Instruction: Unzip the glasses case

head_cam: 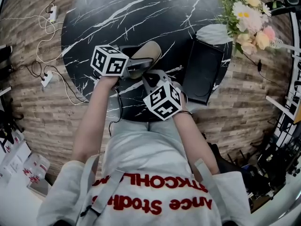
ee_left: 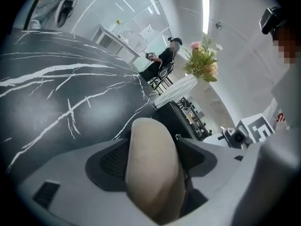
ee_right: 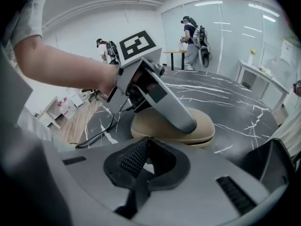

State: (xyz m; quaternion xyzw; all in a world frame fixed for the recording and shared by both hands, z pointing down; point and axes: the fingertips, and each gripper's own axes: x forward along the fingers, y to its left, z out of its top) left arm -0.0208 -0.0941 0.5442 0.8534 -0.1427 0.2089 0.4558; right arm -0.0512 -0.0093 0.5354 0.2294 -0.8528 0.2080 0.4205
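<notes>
A beige glasses case [head_cam: 149,50] lies on the round black marble table [head_cam: 94,22], near its front edge. My left gripper [head_cam: 145,64] comes in from the left and is shut on the case; in the left gripper view the case [ee_left: 150,168] fills the gap between the jaws of the left gripper [ee_left: 153,142]. My right gripper [head_cam: 150,77] points steeply down at the case's near edge. In the right gripper view the right gripper [ee_right: 146,139] is shut, its tips against the seam of the case [ee_right: 200,128]. I cannot see whether a zipper pull is pinched between them.
A black box [head_cam: 202,72] stands to the right of the case, with a white vase [head_cam: 211,33] of flowers [head_cam: 249,13] behind it. Cables and a power strip [head_cam: 46,79] lie on the wooden floor to the left. People stand far off in the room.
</notes>
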